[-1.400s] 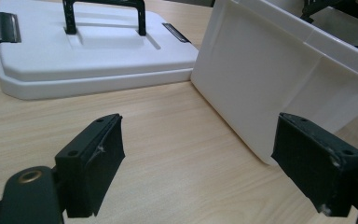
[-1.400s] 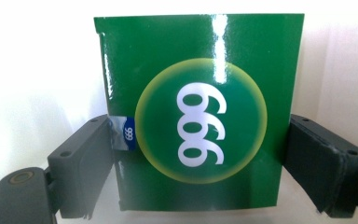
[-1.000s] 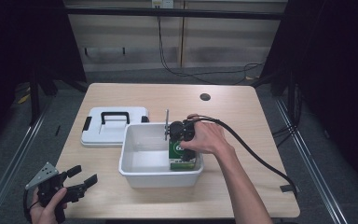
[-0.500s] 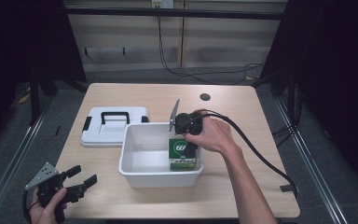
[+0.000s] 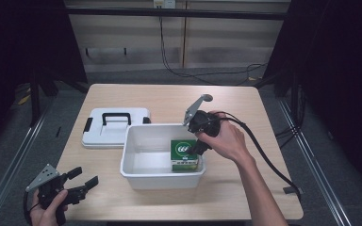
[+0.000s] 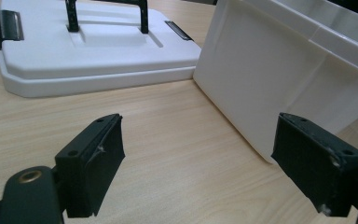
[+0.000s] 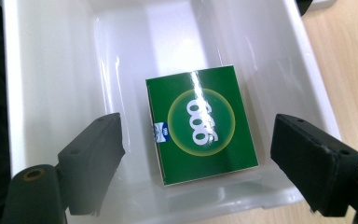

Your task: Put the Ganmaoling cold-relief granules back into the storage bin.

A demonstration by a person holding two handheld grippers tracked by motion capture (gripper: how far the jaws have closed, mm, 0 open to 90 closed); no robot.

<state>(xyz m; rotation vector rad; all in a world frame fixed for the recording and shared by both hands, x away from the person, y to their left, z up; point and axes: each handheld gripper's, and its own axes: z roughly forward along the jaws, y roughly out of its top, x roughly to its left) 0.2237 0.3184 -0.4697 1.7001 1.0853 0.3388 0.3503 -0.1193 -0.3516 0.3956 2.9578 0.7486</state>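
Right gripper view looks straight down into the white tub, where a green box lies flat on the floor of it, close to the near wall. The right gripper hangs above with its jaws spread wide and nothing between them; the box sits below the gap, a little nearer the left jaw than the right. The box's long axis runs away from the camera, tilted slightly, so its two long sides face the jaws, roughly. A straight descent would likely bring the pads down on either side of it, though the tub's near wall sits just beside the box's near end and could catch a jaw if the hand drifts back

From the high view, the box is in the right-hand part of the tub, just under the right gripper, whose hand reaches over the right rim. The right hand is by far the nearer of the two. The left gripper is held low at the table's front left corner, well apart from the tub, jaws open and empty

In the left gripper view, its spread jaws frame bare wood, with the tub's outer wall ahead to the right and a white lid with a black handle lying flat beyond, just beside the tub. Nothing lies on top of the box
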